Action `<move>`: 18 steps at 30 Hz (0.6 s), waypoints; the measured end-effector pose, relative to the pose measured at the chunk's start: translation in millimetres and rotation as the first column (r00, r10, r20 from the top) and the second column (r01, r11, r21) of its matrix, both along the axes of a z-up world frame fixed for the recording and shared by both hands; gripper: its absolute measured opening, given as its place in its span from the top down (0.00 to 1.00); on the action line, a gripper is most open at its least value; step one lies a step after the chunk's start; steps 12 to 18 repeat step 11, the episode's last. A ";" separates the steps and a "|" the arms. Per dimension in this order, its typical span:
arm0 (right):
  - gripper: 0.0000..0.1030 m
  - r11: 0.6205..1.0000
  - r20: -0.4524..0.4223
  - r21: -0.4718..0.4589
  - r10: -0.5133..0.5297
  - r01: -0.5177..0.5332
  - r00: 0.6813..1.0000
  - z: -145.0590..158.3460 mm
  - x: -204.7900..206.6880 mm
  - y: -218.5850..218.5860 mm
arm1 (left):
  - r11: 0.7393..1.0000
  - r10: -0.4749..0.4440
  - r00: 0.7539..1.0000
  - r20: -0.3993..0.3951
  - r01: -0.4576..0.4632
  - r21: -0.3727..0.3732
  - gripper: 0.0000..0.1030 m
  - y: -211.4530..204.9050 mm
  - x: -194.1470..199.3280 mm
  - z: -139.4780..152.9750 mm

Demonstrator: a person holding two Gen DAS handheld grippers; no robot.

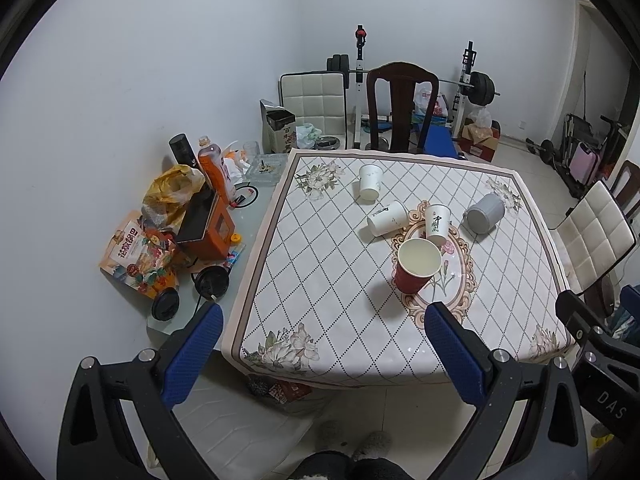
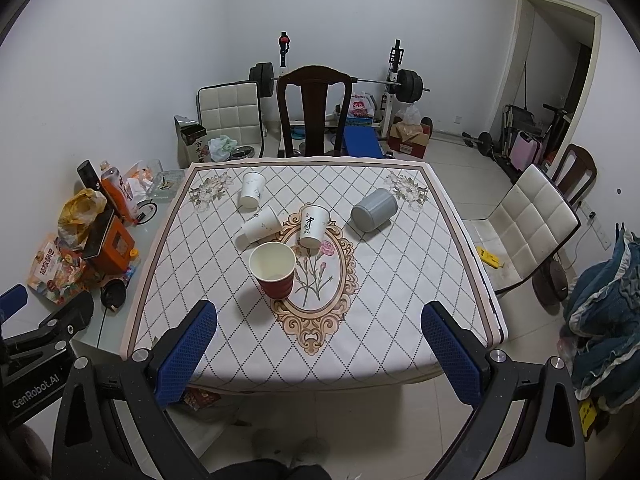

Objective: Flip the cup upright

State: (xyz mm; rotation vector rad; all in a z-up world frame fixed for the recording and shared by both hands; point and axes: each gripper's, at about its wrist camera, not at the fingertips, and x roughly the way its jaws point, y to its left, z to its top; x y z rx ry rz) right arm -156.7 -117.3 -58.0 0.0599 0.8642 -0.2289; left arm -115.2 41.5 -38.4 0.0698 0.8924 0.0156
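Cups crowd the middle of the desk (image 2: 224,344): a red cup (image 2: 275,272) stands upright, mouth up, nearest the grippers. Beyond it three white paper cups (image 2: 262,225) and a grey cup (image 2: 374,209) lie tipped on their sides. Both the left gripper (image 1: 324,348) and the right gripper (image 2: 318,346) hover off the near edge, fingers (image 2: 186,354) spread wide, holding nothing.

Ahead of the wide-open grippers stand or lie five cups in all: one upright red paper cup (image 2: 273,270), three white paper cups (image 2: 252,189) (image 2: 261,225) (image 2: 313,226) on their sides, and one tipped grey plastic cup (image 2: 373,209).
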 end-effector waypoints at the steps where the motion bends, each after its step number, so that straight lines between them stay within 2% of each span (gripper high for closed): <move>1: 0.00 1.000 0.000 0.001 0.000 0.000 1.000 0.1 -0.1 0.1 | 1.000 0.000 1.000 0.000 0.000 0.001 0.00 0.0 -0.4 0.3; 18: 0.00 1.000 -0.002 0.001 0.000 0.000 1.000 -0.1 -0.8 1.1 | 1.000 0.002 1.000 0.002 -0.002 -0.006 0.00 5.3 0.5 1.1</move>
